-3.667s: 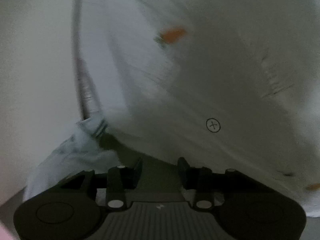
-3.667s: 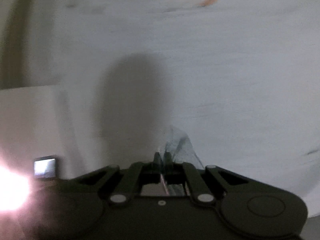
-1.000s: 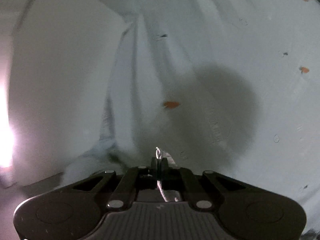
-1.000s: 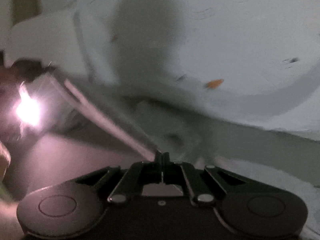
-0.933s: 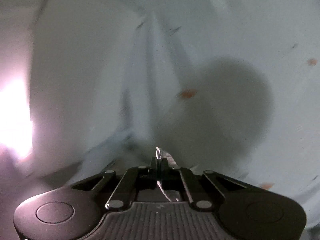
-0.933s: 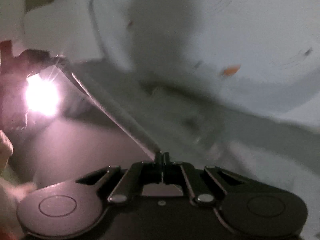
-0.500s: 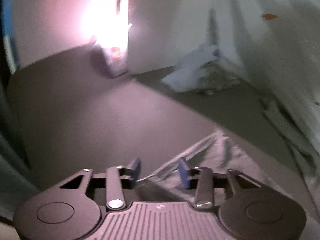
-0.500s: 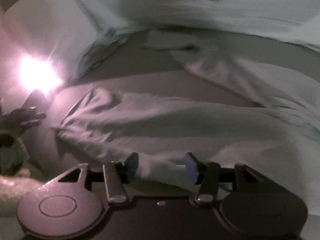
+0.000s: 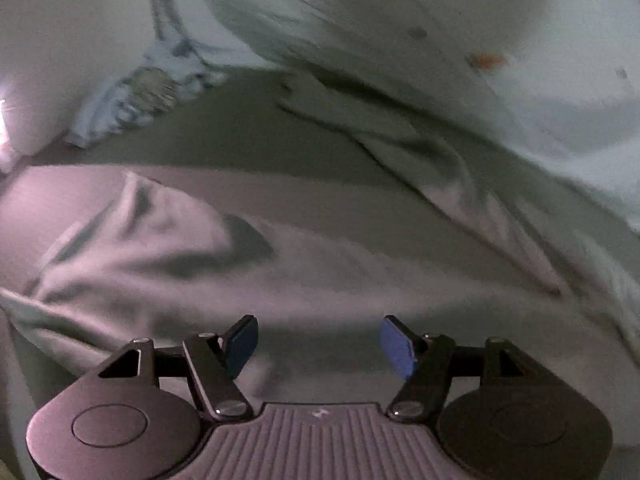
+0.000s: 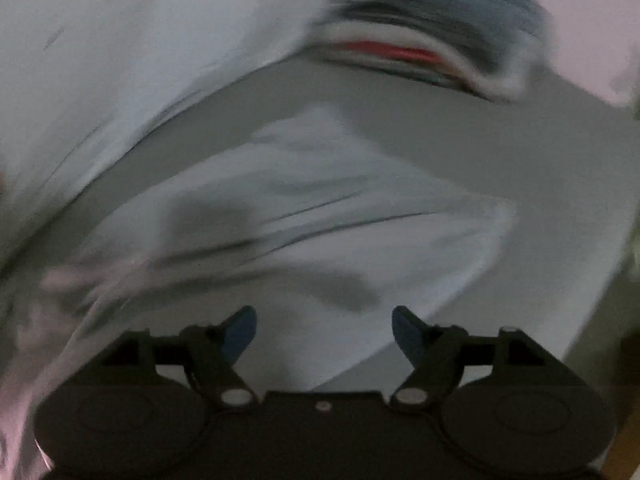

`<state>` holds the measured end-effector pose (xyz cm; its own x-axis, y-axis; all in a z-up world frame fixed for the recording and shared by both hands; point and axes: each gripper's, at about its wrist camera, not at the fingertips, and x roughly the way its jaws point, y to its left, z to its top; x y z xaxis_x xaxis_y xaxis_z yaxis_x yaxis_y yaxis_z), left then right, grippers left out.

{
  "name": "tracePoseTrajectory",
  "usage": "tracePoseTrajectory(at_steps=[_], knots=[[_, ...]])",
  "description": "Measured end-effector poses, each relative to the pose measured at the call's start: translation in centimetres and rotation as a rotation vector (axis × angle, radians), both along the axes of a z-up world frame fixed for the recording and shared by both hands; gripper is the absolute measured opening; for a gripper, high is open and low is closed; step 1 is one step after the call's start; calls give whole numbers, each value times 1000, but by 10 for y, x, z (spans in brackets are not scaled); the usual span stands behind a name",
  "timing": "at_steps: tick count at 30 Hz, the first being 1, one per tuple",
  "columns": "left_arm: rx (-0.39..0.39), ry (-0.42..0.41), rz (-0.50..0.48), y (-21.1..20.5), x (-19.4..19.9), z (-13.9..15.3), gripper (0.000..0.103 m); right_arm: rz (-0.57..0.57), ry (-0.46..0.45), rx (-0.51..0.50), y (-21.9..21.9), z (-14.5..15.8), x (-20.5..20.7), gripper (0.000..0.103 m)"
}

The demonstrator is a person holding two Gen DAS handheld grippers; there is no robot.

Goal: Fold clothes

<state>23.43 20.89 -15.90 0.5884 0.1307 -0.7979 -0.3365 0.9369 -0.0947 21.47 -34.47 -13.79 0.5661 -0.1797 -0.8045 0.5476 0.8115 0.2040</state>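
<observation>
Both jaws spread wide now, nothing between them: left hand-held gripper (image 9: 318,344) and right hand-held gripper (image 10: 324,332) each hovering just above the pale, crumpled garment of thin cloth (image 9: 248,276), where a second ago both were pinched tight on its edges with the cloth lifted and stretched. Let go half a second back, and lying since then rumpled on the grey-brown flat surface (image 9: 240,136), a raised ridge toward its left end, creases across its middle and a tapering end seen from the right wrist (image 10: 460,236). Means one carry-and-lay-down finished, judging by the release; flat enough for a fold, hard to say, given the motion blur. Behind it, a big white patterned sheet with small orange marks (image 9: 480,60), a bunched bluish rag (image 9: 132,100), and a blurred stack of dark, white and red folded cloth (image 10: 424,56) well apart at the far edge
</observation>
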Motion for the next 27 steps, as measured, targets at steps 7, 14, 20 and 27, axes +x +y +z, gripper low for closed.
tracePoseTrajectory(at_steps=[7,14,20,27], knots=[[19,106,22,-51,-15,-25,69,-94,-2,69,-96,-47,13,54],[100,155,72,-81,-30,-27,72,70,-188,-138,-81,7,27,17],[126,183,123,-90,-40,-37,76,255,-248,-229,-87,41,68,47],[104,189,173,-85,-43,-38,82,56,-196,48,-129,8,68,54]])
